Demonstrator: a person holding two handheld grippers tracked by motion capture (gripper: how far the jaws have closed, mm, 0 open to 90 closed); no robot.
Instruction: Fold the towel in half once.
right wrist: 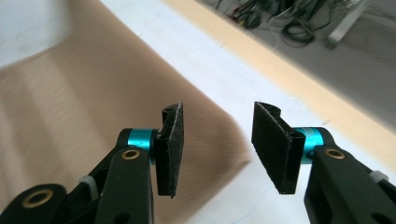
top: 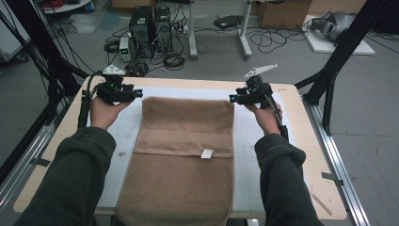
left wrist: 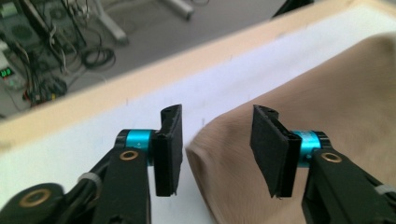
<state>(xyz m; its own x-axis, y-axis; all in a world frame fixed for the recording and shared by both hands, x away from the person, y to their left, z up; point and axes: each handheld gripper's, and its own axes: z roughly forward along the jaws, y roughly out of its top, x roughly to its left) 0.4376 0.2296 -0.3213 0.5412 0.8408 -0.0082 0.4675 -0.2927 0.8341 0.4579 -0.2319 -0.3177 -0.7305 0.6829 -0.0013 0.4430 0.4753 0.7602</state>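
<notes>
Two black computer towers [top: 150, 30] stand on the grey floor [top: 282, 61] among tangled black cables [top: 171, 59], beyond the pale wooden surface [top: 306, 141].

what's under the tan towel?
The tan towel lies on a white mat covering the wooden table. A white tag sits on its folded band. Anything beneath the cloth itself is covered and cannot be seen.

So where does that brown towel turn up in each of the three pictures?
High view: the brown towel lies mid-table, running from between the two tongs to the near edge.
Left gripper view: its corner sits between the open jaws, the rest spreading right.
Right gripper view: it spreads across the left, its corner near the open jaws.
Shared landmark: the white mat under the towel.
</notes>
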